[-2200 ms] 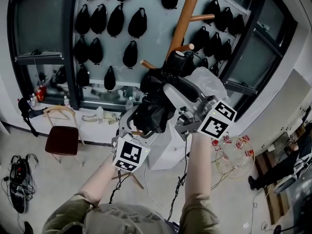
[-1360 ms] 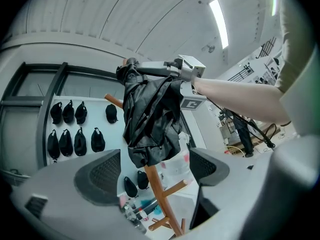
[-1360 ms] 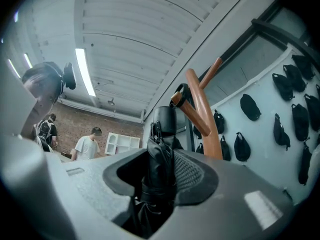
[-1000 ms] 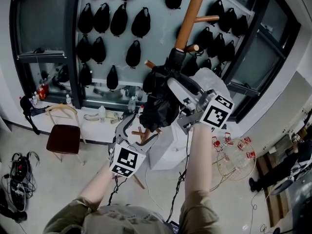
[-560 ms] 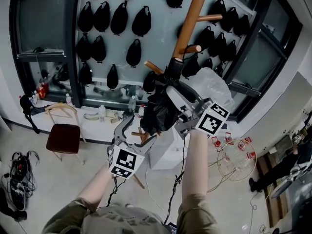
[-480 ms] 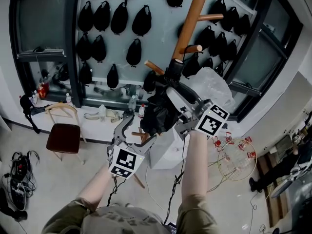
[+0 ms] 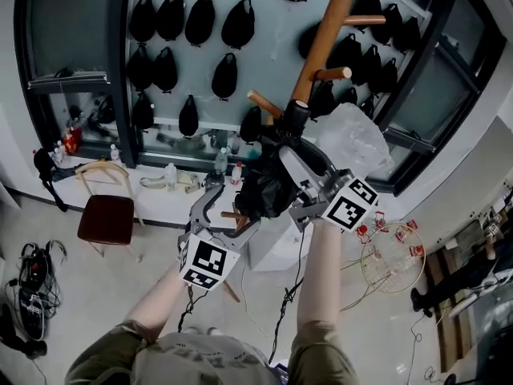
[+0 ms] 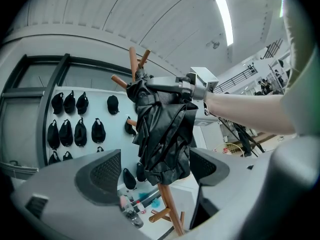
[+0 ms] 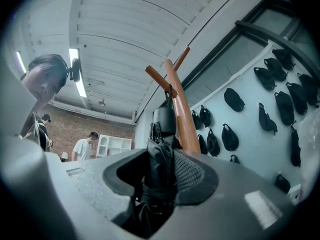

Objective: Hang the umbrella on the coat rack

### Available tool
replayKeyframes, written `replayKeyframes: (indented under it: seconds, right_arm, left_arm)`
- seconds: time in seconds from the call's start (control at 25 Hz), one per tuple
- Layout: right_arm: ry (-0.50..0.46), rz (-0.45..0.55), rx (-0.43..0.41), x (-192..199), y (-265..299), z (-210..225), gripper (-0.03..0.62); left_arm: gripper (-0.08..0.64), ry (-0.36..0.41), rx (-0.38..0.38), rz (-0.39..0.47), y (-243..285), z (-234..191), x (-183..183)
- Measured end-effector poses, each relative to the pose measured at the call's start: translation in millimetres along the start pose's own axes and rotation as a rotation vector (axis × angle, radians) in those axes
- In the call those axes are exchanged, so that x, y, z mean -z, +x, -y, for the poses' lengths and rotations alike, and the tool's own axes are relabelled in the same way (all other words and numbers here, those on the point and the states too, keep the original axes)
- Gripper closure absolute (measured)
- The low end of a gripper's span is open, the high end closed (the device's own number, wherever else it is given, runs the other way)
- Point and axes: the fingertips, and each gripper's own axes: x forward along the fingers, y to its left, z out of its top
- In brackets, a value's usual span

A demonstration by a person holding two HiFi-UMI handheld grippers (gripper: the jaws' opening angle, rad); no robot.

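The folded black umbrella hangs against the wooden coat rack, its handle cap just below a peg. My right gripper is shut on the umbrella's upper part. In the right gripper view the umbrella fills the jaws, and a thin strap rises from the cap towards a peg; whether it loops the peg I cannot tell. My left gripper is open below and left of the umbrella. In the left gripper view the umbrella hangs beyond the left gripper, apart from its pads.
Black caps hang in rows on the wall behind. A chair stands at left, cables lie on the floor, and a wire basket sits at right. A plastic-covered bundle is beside the rack. People stand in the far room.
My right gripper has sunk a little with the umbrella, so the handle cap now sits lower against the rack. The left gripper has stayed where it was, open.
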Motion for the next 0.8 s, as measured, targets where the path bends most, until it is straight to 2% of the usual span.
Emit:
replayKeyframes:
  seconds: [0.4, 0.6, 0.8]
  right_arm:
    - [-0.068, -0.001, 0.026, 12.6, -3.7, 7.4, 0.422]
    - [-0.118, -0.012, 0.07, 23.1, -7.4, 9.6, 0.419]
    - [-0.133, 0.021, 0.106, 25.7, -15.0, 11.4, 0.407]
  left_arm:
    - [0.141, -0.027, 0.014, -0.008, 7.6, 0.5, 4.7]
    - [0.141, -0.05, 0.022, -0.014, 9.8, 3.8, 10.9]
    - [0.141, -0.061, 0.023, -0.027, 10.1, 6.6, 18.3]
